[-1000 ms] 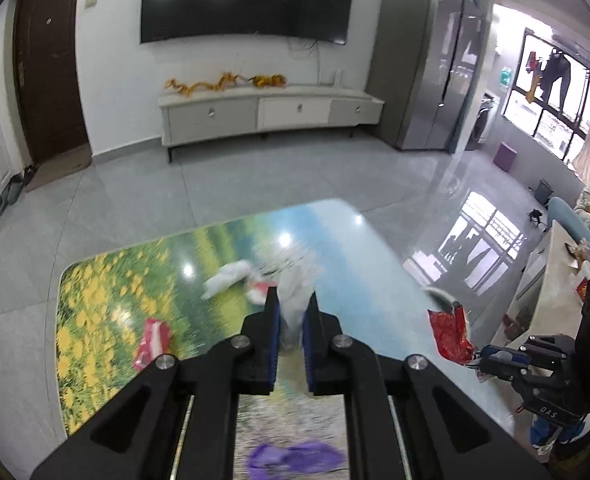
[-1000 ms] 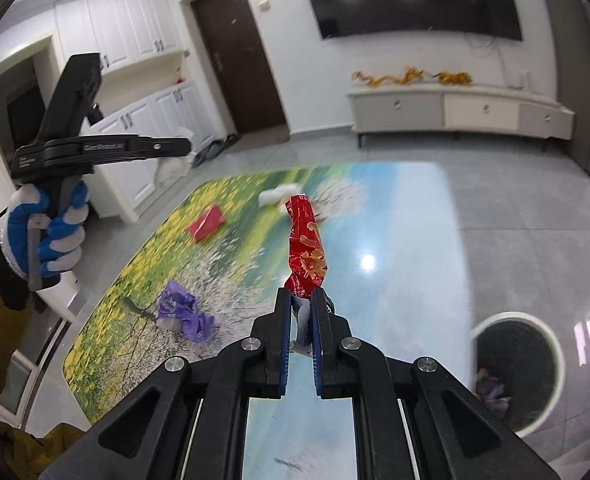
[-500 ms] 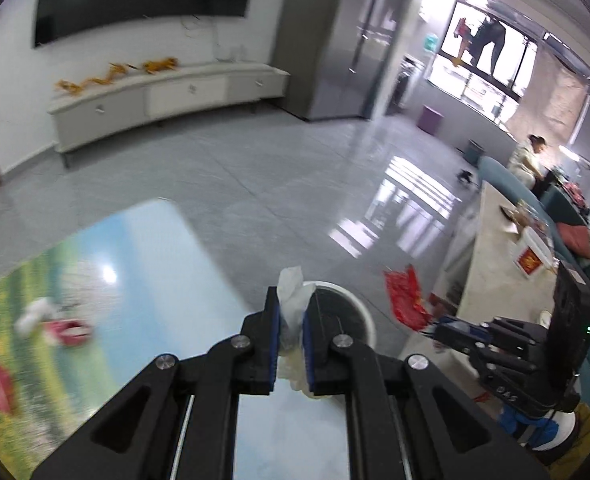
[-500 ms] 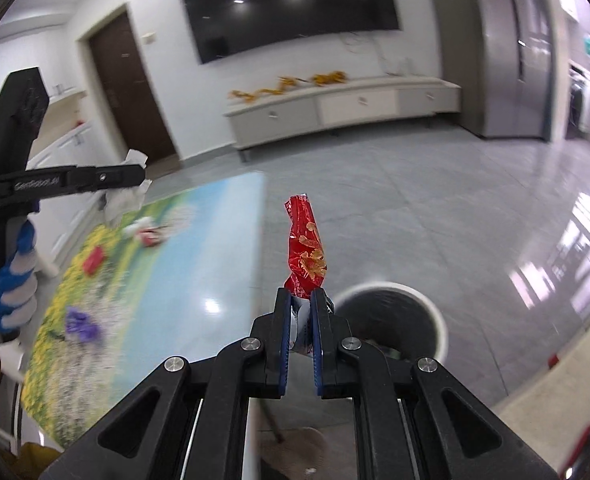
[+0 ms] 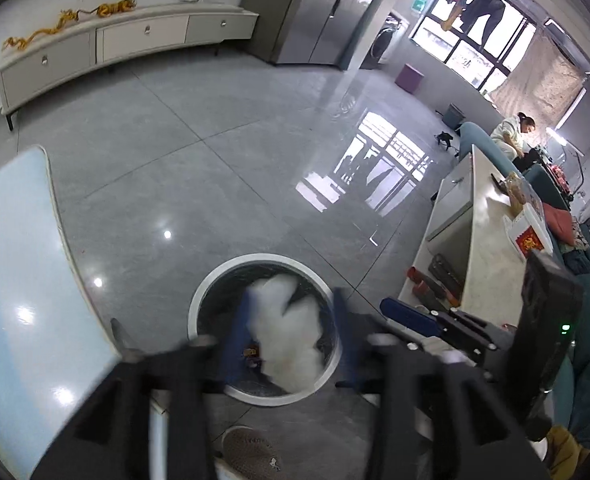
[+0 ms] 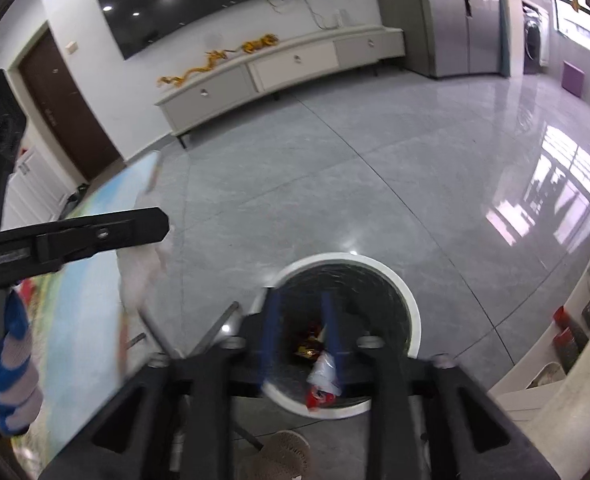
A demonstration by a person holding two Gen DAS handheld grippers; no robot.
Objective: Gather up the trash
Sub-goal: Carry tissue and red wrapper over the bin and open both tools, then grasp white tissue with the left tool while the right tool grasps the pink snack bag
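A round bin (image 5: pixel 255 259) with a white rim and a dark liner stands on the floor beside the table. My left gripper (image 5: pixel 289 320) hovers over it, blurred, its jaws opening. A white tissue (image 5: pixel 287 332) hangs loose between the parted blue pads, over the bin's mouth. My right gripper (image 6: pixel 301 328) is also above the bin (image 6: pixel 347 258), jaws opening. The red wrapper (image 6: pixel 321 384) drops by its right finger, free of the pads. From the side, the left gripper (image 6: pixel 161 224) shows the tissue (image 6: pixel 143 272) beneath its tip. The right gripper (image 5: pixel 391 308) reaches in from the right.
The table (image 5: pixel 15 280) with its landscape print lies left of the bin. A slipper (image 5: pixel 251 452) rests on the floor just in front of it. A white counter (image 5: pixel 483 260) runs along the right, with a seated person (image 5: pixel 515 128) beyond. Grey floor tiles stretch towards the TV cabinet (image 5: pixel 115 36).
Both grippers swung off the table and down over the bin. Their jaws, shut on the tissue and the red wrapper before, have parted, and both pieces are coming loose.
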